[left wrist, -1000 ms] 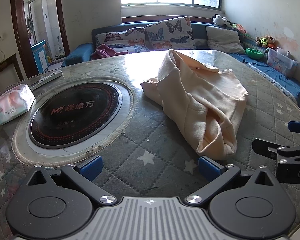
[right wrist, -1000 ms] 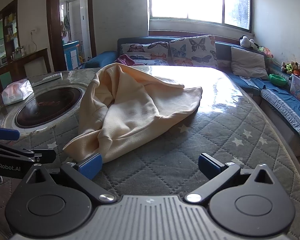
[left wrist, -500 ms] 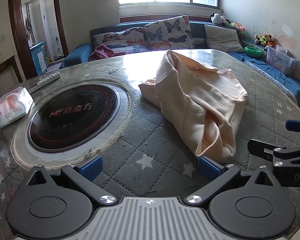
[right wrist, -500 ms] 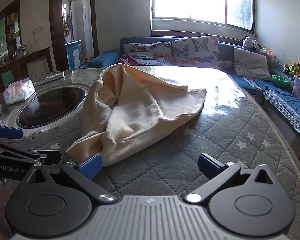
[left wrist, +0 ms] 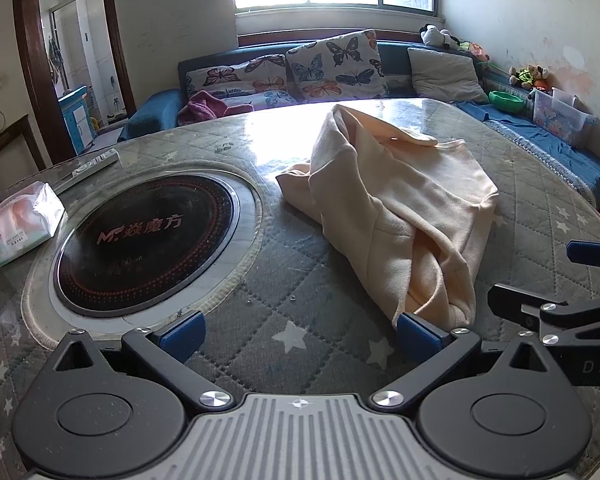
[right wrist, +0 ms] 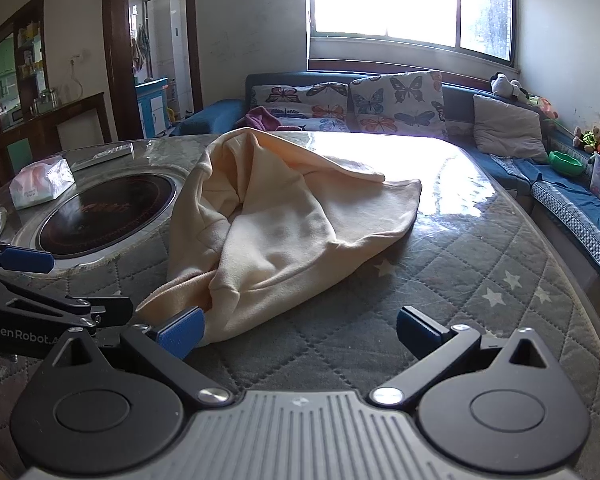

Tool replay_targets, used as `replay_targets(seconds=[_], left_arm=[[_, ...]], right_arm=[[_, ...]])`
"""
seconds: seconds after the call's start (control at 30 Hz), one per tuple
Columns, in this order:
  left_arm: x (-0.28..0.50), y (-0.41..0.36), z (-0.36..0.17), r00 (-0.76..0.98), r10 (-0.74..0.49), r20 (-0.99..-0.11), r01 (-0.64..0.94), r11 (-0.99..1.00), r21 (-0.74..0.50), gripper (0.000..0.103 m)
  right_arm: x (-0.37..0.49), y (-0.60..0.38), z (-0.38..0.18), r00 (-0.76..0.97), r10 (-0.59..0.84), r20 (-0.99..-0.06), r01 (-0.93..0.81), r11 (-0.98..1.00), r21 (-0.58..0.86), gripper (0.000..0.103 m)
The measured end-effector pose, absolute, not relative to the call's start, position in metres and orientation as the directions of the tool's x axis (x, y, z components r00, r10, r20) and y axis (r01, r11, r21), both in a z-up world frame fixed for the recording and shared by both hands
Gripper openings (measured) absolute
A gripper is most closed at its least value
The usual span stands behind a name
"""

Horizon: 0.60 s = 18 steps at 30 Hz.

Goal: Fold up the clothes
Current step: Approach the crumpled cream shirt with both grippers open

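Item: one cream garment (left wrist: 400, 208), crumpled on my quilted desk (left wrist: 300, 304) beside the round cooktop (left wrist: 148, 236), its near hem just ahead of my left tool (left wrist: 298, 330) and my right tool (right wrist: 298, 330), both spread apart, gripping nothing.

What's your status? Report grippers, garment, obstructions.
Left gripper open, right gripper open, both empty. Cream garment crumpled, unfolded, on table. Tissue pack far left, clear of work.

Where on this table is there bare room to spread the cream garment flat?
Right of the cream garment, the quilted table cover lies bare to the edge. The left is crowded: round cooktop, tissue pack, remote.
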State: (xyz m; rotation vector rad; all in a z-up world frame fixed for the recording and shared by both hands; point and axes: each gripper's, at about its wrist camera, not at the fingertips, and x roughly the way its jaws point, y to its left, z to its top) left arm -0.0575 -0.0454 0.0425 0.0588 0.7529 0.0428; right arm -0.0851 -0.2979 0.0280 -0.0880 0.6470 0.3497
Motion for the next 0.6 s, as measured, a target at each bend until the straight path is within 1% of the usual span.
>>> replay_targets(seconds=[0.6], left_arm=[[-0.045, -0.045, 0.044, 0.728, 0.067, -0.683, -0.016, 0.997, 0.081, 0.103]], right_arm=[[-0.074, -0.296, 0.031, 0.737, 0.297, -0.607, -0.350, 0.936, 0.034, 0.103]])
